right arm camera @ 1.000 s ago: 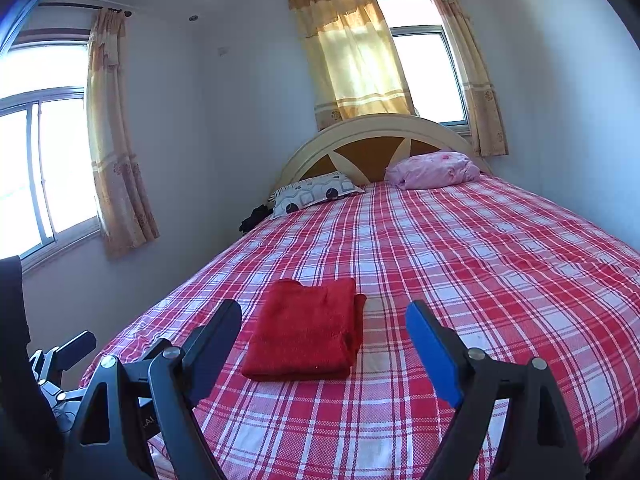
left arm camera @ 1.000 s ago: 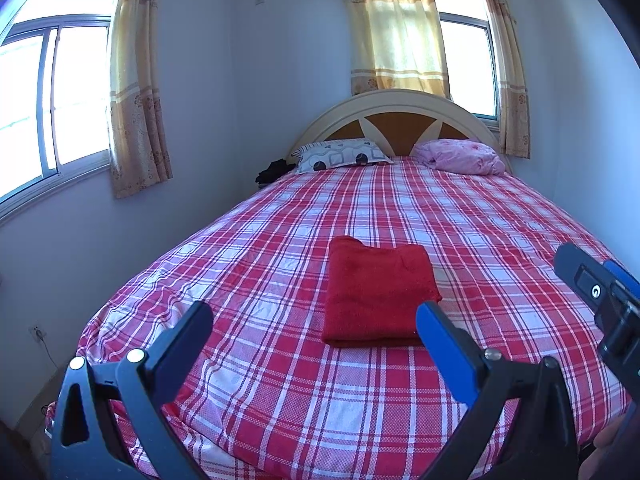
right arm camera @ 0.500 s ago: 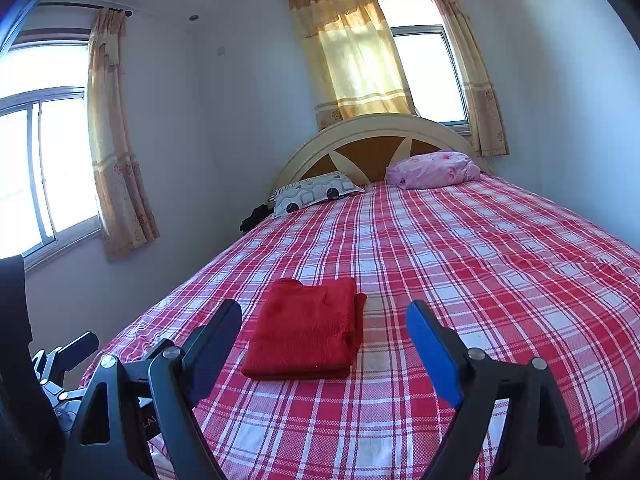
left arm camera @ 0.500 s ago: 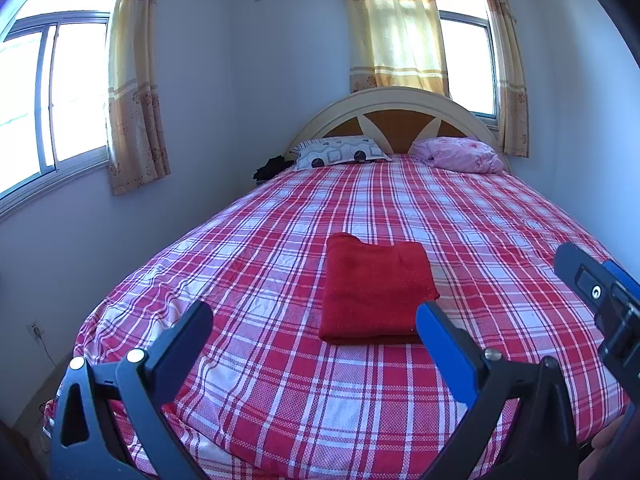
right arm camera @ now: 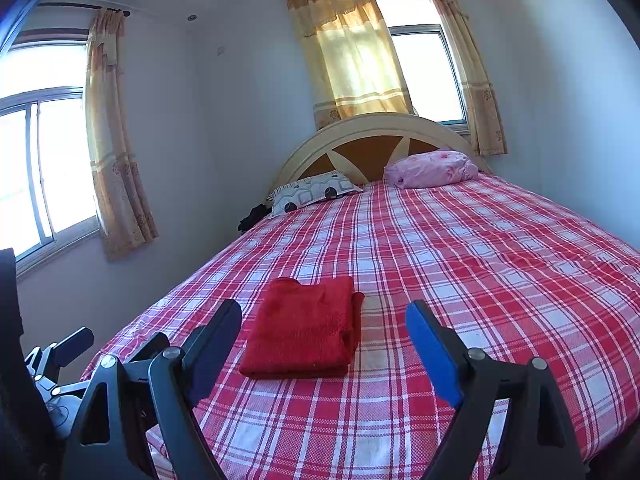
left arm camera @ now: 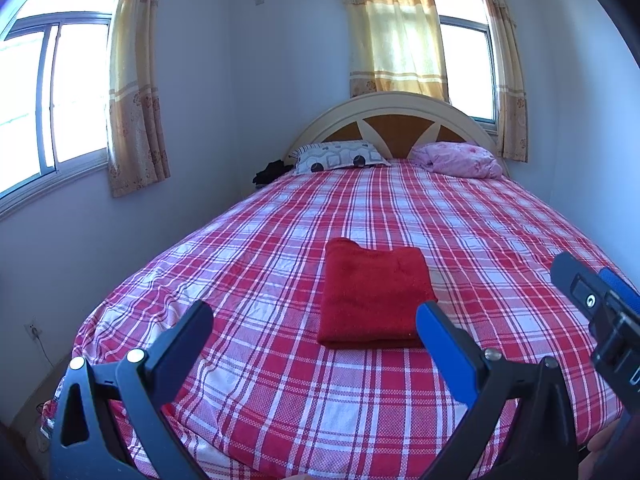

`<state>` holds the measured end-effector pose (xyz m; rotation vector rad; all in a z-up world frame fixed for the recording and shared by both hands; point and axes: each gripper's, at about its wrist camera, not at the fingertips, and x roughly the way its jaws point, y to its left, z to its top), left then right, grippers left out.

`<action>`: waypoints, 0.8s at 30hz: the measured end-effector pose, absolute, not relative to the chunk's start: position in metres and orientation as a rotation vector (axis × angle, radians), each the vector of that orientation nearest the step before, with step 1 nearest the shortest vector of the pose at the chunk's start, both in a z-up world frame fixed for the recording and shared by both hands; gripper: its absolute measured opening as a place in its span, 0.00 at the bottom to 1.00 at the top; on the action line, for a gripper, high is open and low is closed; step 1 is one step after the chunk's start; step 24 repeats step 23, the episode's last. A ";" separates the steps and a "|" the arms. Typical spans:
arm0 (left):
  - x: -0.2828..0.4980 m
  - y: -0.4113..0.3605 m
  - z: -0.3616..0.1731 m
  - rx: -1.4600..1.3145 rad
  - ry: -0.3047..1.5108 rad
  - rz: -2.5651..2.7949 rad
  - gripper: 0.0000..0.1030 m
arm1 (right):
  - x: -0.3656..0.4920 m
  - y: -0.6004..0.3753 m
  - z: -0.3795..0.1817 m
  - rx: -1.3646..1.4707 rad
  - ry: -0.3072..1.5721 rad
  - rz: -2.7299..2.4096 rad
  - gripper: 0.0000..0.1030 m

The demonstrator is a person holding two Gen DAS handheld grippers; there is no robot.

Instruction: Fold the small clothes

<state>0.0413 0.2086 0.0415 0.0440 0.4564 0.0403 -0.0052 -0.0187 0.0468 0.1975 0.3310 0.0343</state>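
— So, has anything changed for us over the last second?

— Hardly. The red garment [left arm camera: 374,294] lies where it lay, folded into a neat rectangle on the checked bedspread [left arm camera: 280,380], near the foot of the bed and well apart from the two pillows [left arm camera: 340,158] at the headboard. Only the framing has drifted a little.

— And our fingers?

— Our left gripper [left arm camera: 314,326] stands wide apart with nothing between the fingers [left arm camera: 448,344]; our right gripper [right arm camera: 324,326] is just as wide and just as empty. Both hover short of the cloth, touching nothing.

— Then is the fold done?

— We judge so: the edges look squared and layered, though from this low angle we cannot be sure the far side is tidy. No other loose clothes show on the bed, so we seem to be pausing at the end.
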 end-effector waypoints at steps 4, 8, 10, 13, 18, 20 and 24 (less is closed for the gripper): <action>0.041 0.207 0.042 0.049 0.457 0.043 1.00 | -0.005 -0.018 0.047 0.198 0.331 0.033 0.82; 0.044 0.207 0.042 0.045 0.469 0.045 1.00 | -0.005 -0.018 0.046 0.199 0.332 0.033 0.82; 0.045 0.209 0.042 0.042 0.473 0.043 1.00 | -0.005 -0.018 0.046 0.199 0.333 0.034 0.82; 0.046 0.210 0.042 0.030 0.478 0.028 1.00 | -0.005 -0.018 0.045 0.199 0.338 0.033 0.82; 0.046 0.208 0.040 0.046 0.459 0.028 1.00 | -0.005 -0.018 0.045 0.199 0.338 0.033 0.82; 0.047 0.208 0.039 0.047 0.466 0.027 1.00 | -0.005 -0.018 0.045 0.201 0.339 0.030 0.82; 0.052 0.210 0.036 0.029 0.493 0.018 1.00 | -0.004 -0.021 0.044 0.209 0.342 0.019 0.82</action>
